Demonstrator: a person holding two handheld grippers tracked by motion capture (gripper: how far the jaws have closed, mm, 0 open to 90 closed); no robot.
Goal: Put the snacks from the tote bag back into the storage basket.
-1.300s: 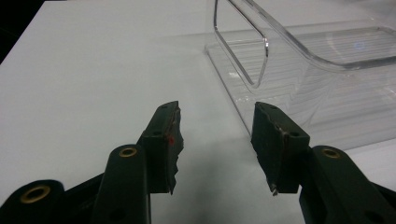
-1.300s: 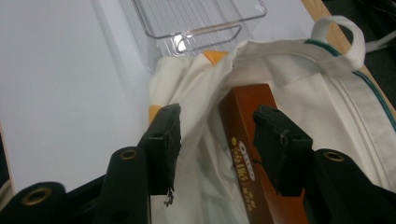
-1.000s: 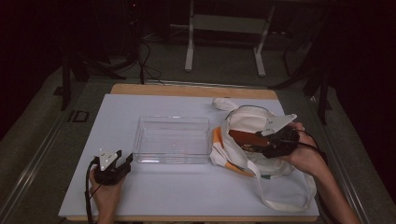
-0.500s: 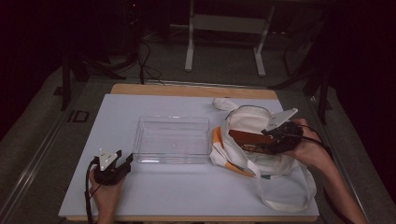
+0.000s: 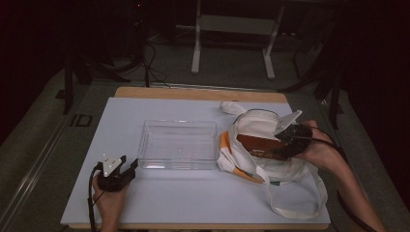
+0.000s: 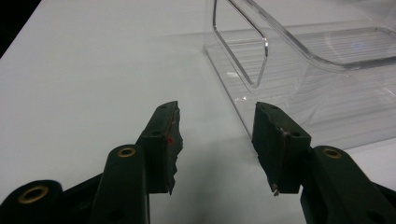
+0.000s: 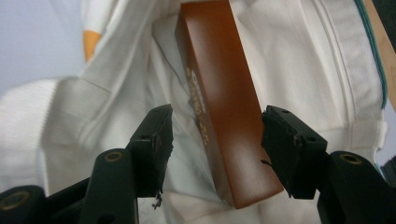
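The left gripper (image 5: pixel 126 168) rests on the table (image 5: pixel 183 198), fingers spread on nothing, just beside the clear tray (image 5: pixel 178 144), as a second ago. At the right, the right gripper (image 7: pixel 212 140) has edged along the brown box (image 7: pixel 224 107) in the white bag (image 5: pixel 261 126). Its fingers stand wide around the box without clamping, so it looks about to grasp.

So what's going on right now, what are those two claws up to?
Left claw open, idle beside the clear tray. Right claw open around the brown box in the white bag, not clamped. Bag fabric crowds the box.
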